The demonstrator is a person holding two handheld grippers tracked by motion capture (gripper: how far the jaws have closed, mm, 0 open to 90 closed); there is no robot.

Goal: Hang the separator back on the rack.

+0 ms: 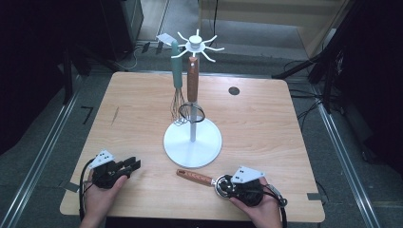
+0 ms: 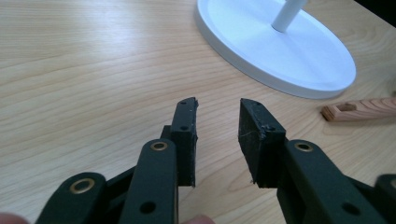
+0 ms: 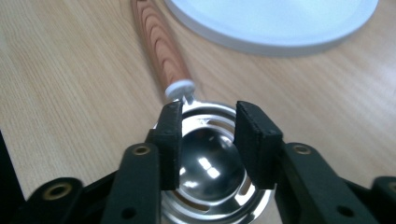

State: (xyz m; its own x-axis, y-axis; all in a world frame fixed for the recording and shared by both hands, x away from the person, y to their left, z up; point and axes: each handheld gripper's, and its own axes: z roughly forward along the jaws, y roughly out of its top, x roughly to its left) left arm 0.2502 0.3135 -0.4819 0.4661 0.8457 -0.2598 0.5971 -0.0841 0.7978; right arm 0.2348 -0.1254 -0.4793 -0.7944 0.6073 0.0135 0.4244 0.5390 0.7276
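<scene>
Here the right hand-held gripper (image 1: 227,186) sits low over the steel bowl of a wooden-handled utensil (image 1: 197,177) lying flat on the worktop (image 1: 266,123). In the right gripper view its jaws stand apart on either side of the bowl (image 3: 212,172), above it; the pads (image 3: 169,135) press on nothing, so it is open and holds nothing. The handle (image 3: 156,42) runs straight away from the jaws toward the white round base of a stand (image 3: 275,23), and its far end lies just beside that base.

The left hand-held gripper (image 1: 133,165) rests near the worktop's front edge, well apart from the right one. Its jaws are slightly parted with bare wood between them, as the left gripper view shows (image 2: 217,126). The utensil's handle end (image 2: 359,109) lies ahead of it and off to its right, the stand base (image 2: 280,46) farther ahead.

On the stand (image 1: 193,137) hang a whisk (image 1: 177,76) with a green handle and a strainer (image 1: 192,90) with a wooden one, beyond both grippers.
</scene>
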